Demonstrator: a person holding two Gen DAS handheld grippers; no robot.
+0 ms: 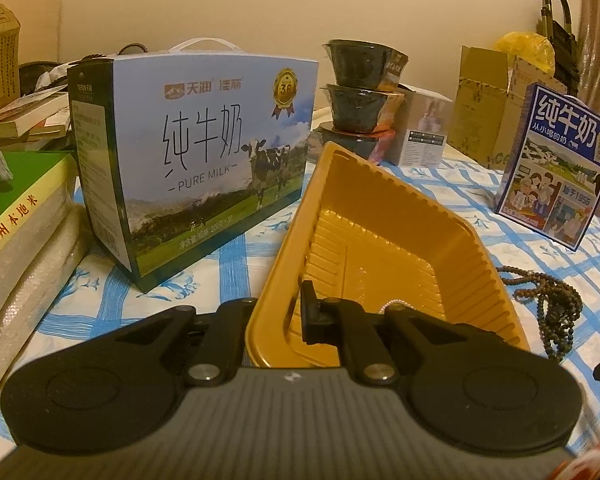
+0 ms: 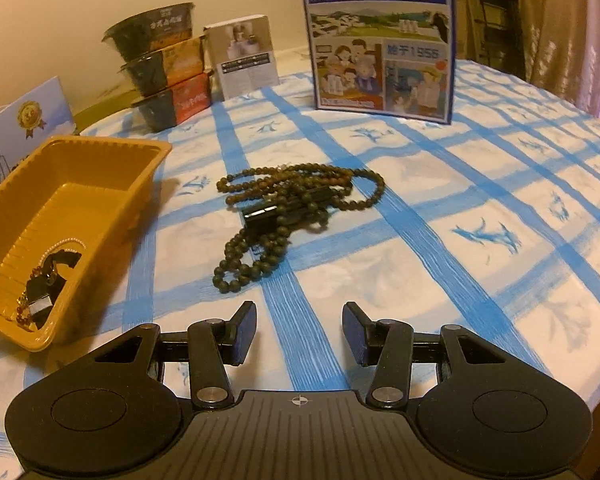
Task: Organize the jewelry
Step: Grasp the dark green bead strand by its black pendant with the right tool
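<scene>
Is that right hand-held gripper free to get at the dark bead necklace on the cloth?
Probably yes. The right hand-held gripper is open and faces the bead necklace, with only bare tablecloth between them.

Your colours on the cloth

Beside your golden-yellow tray (image 2: 100, 168), dark olive-brown beads (image 2: 284, 204) lie on the white, blue-checked tablecloth (image 2: 460, 208).

You are in a home, in a lived-in room used partly for storage. The counter (image 2: 460, 208) wears a household cloth of blue checks with small printed motifs. Groceries crowd its edges: a carry-handled pure milk carton (image 1: 196, 152), a smaller milk box (image 2: 380, 36), and stacked instant-food bowls (image 2: 164, 72). You can see books (image 1: 24, 204) piled at the left, a cardboard box (image 1: 484, 104) at the back, and a curtain (image 2: 560, 24) hanging by the plain wall.
</scene>
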